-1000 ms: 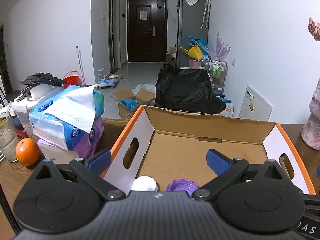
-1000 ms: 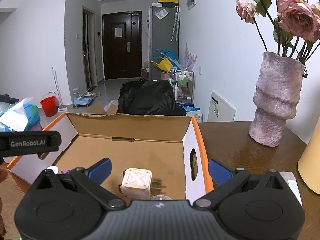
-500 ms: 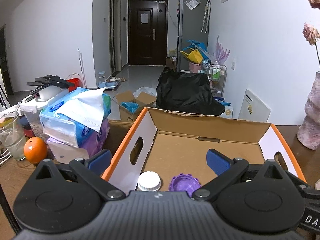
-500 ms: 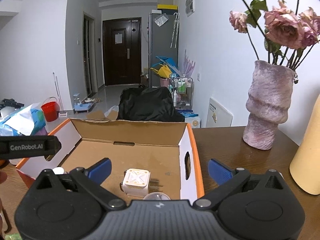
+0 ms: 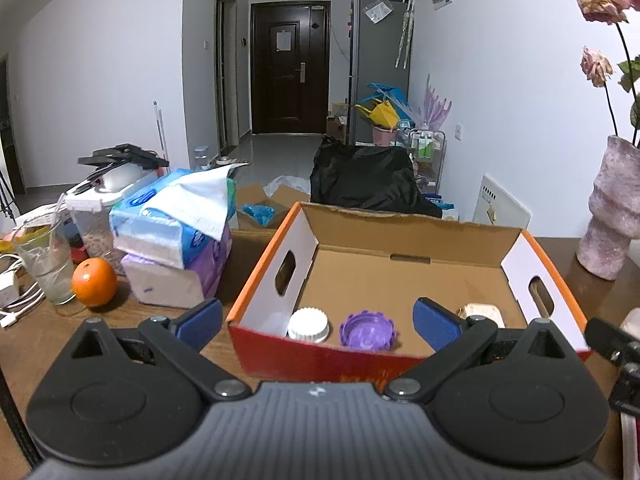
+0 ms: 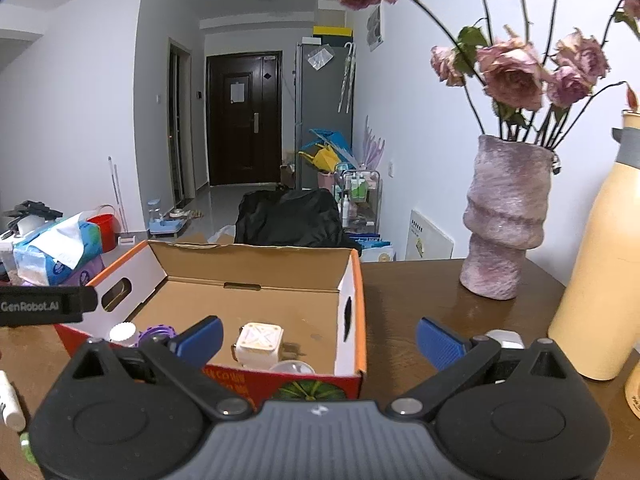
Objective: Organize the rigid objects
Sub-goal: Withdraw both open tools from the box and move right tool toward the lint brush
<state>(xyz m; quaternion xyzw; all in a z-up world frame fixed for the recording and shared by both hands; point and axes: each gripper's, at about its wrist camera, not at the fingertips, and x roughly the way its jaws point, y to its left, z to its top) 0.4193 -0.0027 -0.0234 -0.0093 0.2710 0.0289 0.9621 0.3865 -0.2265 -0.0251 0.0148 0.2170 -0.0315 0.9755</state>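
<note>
1. Currently positioned short of the cardboard box (image 5: 404,280): left gripper (image 5: 318,316) and right gripper (image 6: 318,340), both raised above the wooden surface (image 6: 420,300) at the near wall.
2. Left fingers (image 5: 200,314): spread wide, empty, touching nothing. Near wall of the box visible in the gap between them.
3. Right fingers (image 6: 438,342): spread wide, empty, touching nothing. Box corner and bare wood visible in the gap.
4. Already inside the box: white cap (image 5: 309,322) and purple cap (image 5: 367,328) side by side against the near wall; cream cube adapter (image 6: 259,342) farther right; clear round item (image 6: 292,368) just behind the near wall, identity unclear.
5. Likely outstanding: small white-grey object (image 6: 504,338) on the surface just behind the right-hand finger, beside the yellow bottle (image 6: 596,264); white tube (image 6: 10,400) at the left edge of the right wrist view.
6. Recommended for the next pick:
   - Select one loose item per gripper; keep the other gripper clear of the box opening.
   - Hold the fingers fully spread until the item sits centred between the pads.
   - Approach the white-grey object low and straight, away from the yellow bottle and the vase (image 6: 502,224); both appear liable to tip.
   - Close on flat or parallel faces, then lift clear of the box wall before crossing it.
   - Release low over bare cardboard, clear of the caps and the adapter.
</note>
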